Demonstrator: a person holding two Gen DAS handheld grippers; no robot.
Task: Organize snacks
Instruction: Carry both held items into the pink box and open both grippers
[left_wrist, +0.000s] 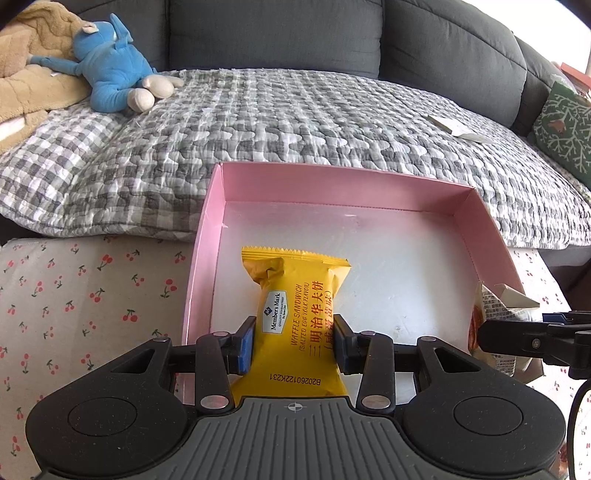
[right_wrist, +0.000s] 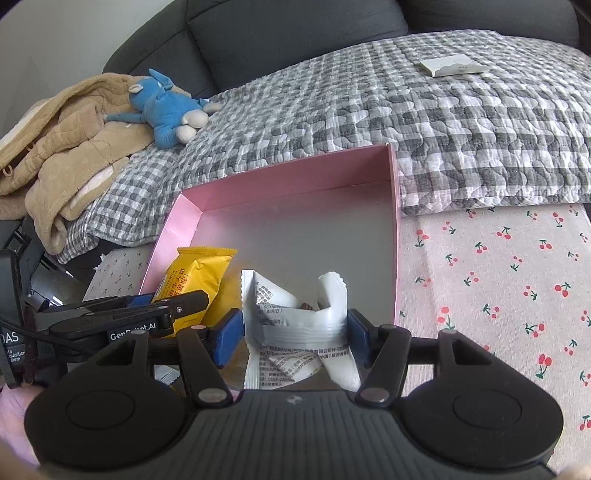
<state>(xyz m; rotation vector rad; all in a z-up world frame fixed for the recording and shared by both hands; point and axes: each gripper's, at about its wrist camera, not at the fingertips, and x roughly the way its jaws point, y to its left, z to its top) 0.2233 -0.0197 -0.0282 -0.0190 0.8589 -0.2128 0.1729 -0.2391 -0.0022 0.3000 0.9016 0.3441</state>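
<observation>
left gripper (left_wrist: 293, 341) pinches the yellow pack (left_wrist: 295, 314), long axis toward 12 o'clock, over the pink tray (left_wrist: 207, 221); right gripper (right_wrist: 294, 332) half-open around white wrappers (right_wrist: 295, 325).

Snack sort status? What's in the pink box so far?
Done: nothing lies loose in the pink box. In hand: left gripper clamps the yellow waffle sandwich pack over it; right gripper brackets a white wrapper at its near edge. Left: release both inside.

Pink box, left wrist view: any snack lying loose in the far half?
No, the far half of the pink box shows only bare white floor; the yellow snack packet sits at the near end, clamped in the left gripper.
</observation>
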